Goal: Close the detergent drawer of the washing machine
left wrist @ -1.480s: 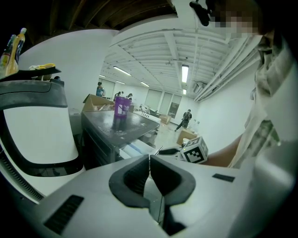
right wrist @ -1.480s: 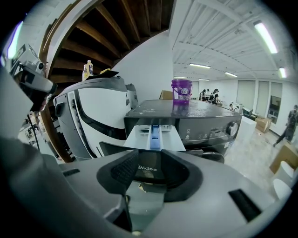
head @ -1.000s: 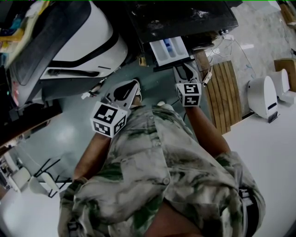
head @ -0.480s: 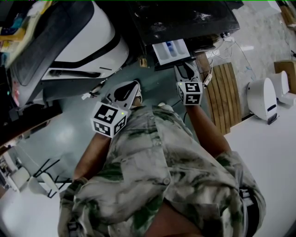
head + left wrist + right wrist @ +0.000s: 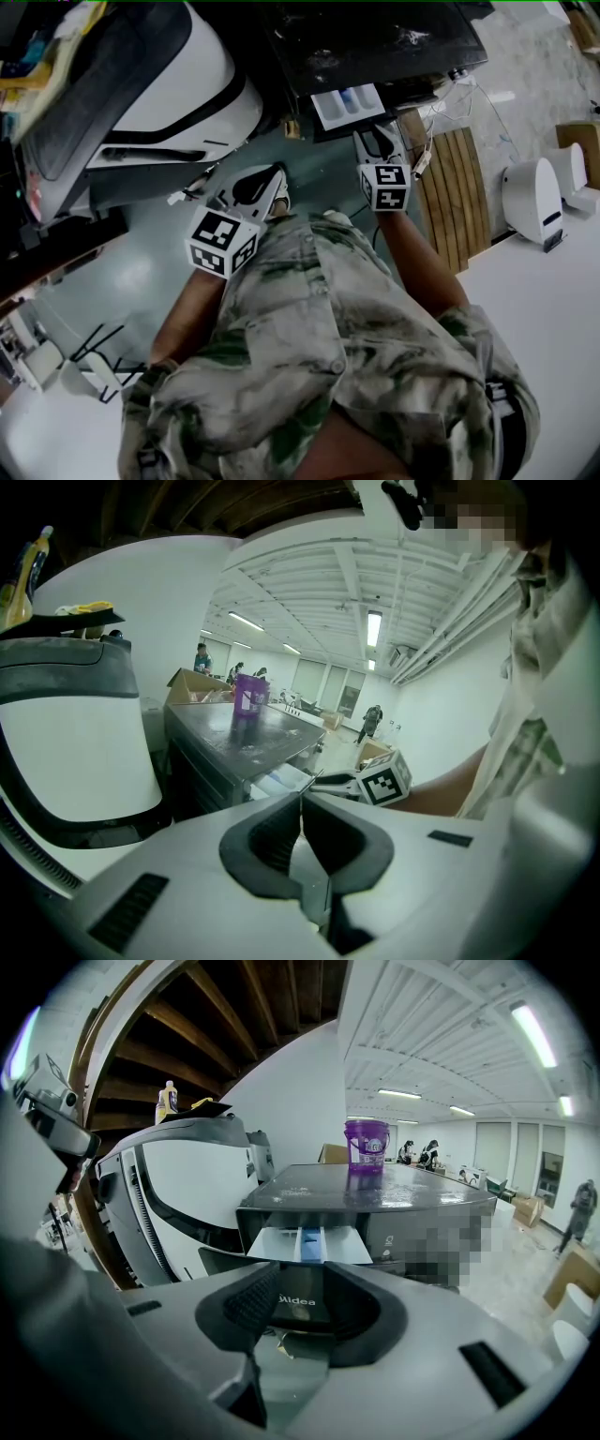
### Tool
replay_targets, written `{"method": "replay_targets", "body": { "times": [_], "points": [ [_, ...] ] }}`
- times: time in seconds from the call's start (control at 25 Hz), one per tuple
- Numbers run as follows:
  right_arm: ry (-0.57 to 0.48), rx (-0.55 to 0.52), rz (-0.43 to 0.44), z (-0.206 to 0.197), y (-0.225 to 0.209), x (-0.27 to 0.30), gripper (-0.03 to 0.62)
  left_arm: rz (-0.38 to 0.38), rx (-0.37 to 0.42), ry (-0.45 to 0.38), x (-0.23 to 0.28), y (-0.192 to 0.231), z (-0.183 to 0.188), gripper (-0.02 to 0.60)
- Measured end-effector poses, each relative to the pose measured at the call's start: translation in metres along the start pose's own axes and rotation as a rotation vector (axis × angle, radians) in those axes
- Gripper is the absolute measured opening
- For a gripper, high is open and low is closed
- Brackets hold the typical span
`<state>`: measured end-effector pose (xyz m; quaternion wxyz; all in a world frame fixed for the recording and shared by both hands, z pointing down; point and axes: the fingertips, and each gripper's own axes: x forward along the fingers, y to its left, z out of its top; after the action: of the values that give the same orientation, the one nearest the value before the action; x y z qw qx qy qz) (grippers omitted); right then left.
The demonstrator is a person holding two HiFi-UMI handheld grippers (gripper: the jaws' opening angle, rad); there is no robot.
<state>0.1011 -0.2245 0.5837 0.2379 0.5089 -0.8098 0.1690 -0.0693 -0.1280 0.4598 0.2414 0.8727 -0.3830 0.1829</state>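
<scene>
- The detergent drawer [image 5: 347,105] sticks out less far from the washing machine [image 5: 375,37] than it did a second ago. In the head view, less of its white tray shows in front of the dark front panel.
- My right claw [image 5: 376,137] has moved a little forward after the drawer. It sits slightly higher in the head view and is just at the drawer's front edge.
- The drawer's inward slide is small over the last half second, and part of the tray is not yet in.
</scene>
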Motion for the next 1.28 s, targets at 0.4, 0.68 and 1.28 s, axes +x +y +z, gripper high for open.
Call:
{"method": "replay_targets", "body": {
  "times": [0.4,0.68,1.28],
  "points": [
    [-0.001,-0.001,0.001,0.006,-0.002,0.009,0.160,-0.007,0.000,0.007,0.008,0.008,0.006,0.026],
    [-0.003,-0.003,0.001,0.010,-0.002,0.015,0.158,-0.016,0.000,0.009,0.015,0.012,0.011,0.026],
    [0.001,-0.001,-0.011,0.018,-0.005,0.029,0.153,-0.039,0.003,0.027,0.027,0.027,0.018,0.026]
  ]
}}
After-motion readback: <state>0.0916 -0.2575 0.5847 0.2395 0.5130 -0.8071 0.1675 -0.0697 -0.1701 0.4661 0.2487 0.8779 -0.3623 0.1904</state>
